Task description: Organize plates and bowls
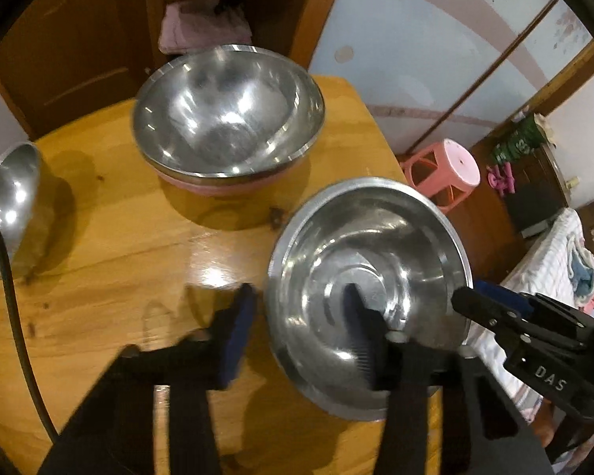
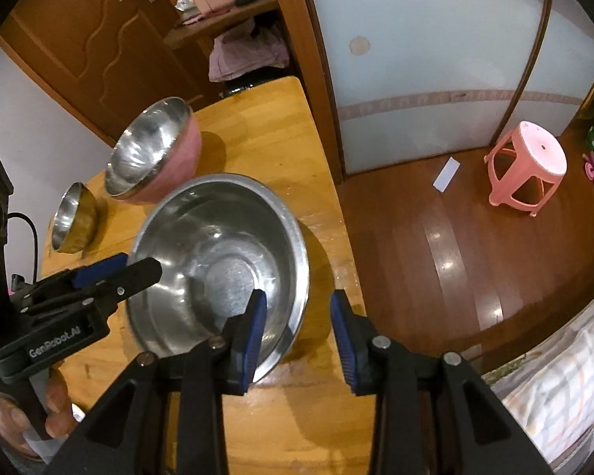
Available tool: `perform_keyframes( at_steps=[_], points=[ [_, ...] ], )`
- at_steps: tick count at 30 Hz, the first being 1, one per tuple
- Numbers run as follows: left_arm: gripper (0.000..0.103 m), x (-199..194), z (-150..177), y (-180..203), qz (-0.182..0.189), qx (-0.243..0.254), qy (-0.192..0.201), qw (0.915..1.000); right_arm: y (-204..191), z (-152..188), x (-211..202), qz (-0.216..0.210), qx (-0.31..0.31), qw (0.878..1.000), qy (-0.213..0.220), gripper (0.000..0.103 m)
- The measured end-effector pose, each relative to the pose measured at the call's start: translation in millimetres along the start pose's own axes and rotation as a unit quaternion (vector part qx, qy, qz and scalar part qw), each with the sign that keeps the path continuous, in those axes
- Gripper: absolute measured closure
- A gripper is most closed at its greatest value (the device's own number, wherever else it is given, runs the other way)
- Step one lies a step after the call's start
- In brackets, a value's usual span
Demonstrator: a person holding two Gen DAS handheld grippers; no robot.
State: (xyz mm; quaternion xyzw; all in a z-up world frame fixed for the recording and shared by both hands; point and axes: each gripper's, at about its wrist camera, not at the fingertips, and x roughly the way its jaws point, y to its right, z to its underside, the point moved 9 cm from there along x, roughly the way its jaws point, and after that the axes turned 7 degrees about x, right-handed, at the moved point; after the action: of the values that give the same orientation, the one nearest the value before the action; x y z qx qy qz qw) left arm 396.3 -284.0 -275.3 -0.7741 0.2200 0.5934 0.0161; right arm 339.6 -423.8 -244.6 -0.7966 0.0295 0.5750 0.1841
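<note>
A wide steel bowl (image 1: 368, 245) (image 2: 217, 237) sits on the wooden table (image 1: 118, 257) close to its right edge. My left gripper (image 1: 299, 293) straddles the bowl's left rim, one finger outside and one inside, with gaps showing on both sides. In the right wrist view the left gripper (image 2: 138, 265) reaches over that same rim. My right gripper (image 2: 299, 297) straddles the opposite rim the same way, pads apart from the metal; the left wrist view shows the right gripper (image 1: 469, 293) at the bowl's right side. Neither grips anything.
A large steel bowl nested in a pink one (image 1: 225, 118) (image 2: 150, 150) stands farther back. A small steel bowl (image 1: 8, 206) (image 2: 73, 217) is at the left. Beyond the table edge are floor, a pink stool (image 2: 526, 162) and a bed (image 2: 566, 376).
</note>
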Motion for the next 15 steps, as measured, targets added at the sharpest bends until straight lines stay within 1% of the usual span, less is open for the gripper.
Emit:
perform_keyframes(
  at_steps=[1, 2, 3, 4, 5, 6, 9, 15],
  points=[
    [0.075, 2, 0, -1, -0.004, -0.002, -0.002, 1.0000, 1, 0, 4, -0.003, 0.002, 1.000, -0.006, 0.088],
    [0.080, 4, 0, -1, -0.007, -0.001, -0.003, 1.0000, 2, 0, 6, -0.007, 0.005, 1.000, -0.011, 0.090],
    [0.083, 5, 1, -2, -0.011, 0.001, -0.003, 0.9999, 2, 0, 9, -0.012, 0.009, 1.000, -0.016, 0.091],
    [0.090, 6, 1, -3, -0.015, 0.003, -0.003, 0.9999, 3, 0, 9, -0.009, 0.009, 1.000, -0.015, 0.091],
    [0.094, 7, 1, -4, -0.017, 0.004, -0.004, 0.9998, 4, 0, 9, -0.006, 0.007, 1.000, -0.012, 0.091],
    [0.094, 7, 2, -4, -0.016, 0.003, -0.005, 0.9999, 4, -1, 8, 0.001, 0.005, 1.000, -0.009, 0.092],
    [0.094, 5, 4, -6, -0.012, 0.004, -0.010, 0.9999, 3, 1, 6, 0.001, 0.003, 1.000, -0.008, 0.092],
    [0.095, -12, 12, -4, -0.008, 0.003, -0.004, 1.0000, 1, 6, -3, 0.014, -0.008, 1.000, -0.001, 0.092]
  ],
)
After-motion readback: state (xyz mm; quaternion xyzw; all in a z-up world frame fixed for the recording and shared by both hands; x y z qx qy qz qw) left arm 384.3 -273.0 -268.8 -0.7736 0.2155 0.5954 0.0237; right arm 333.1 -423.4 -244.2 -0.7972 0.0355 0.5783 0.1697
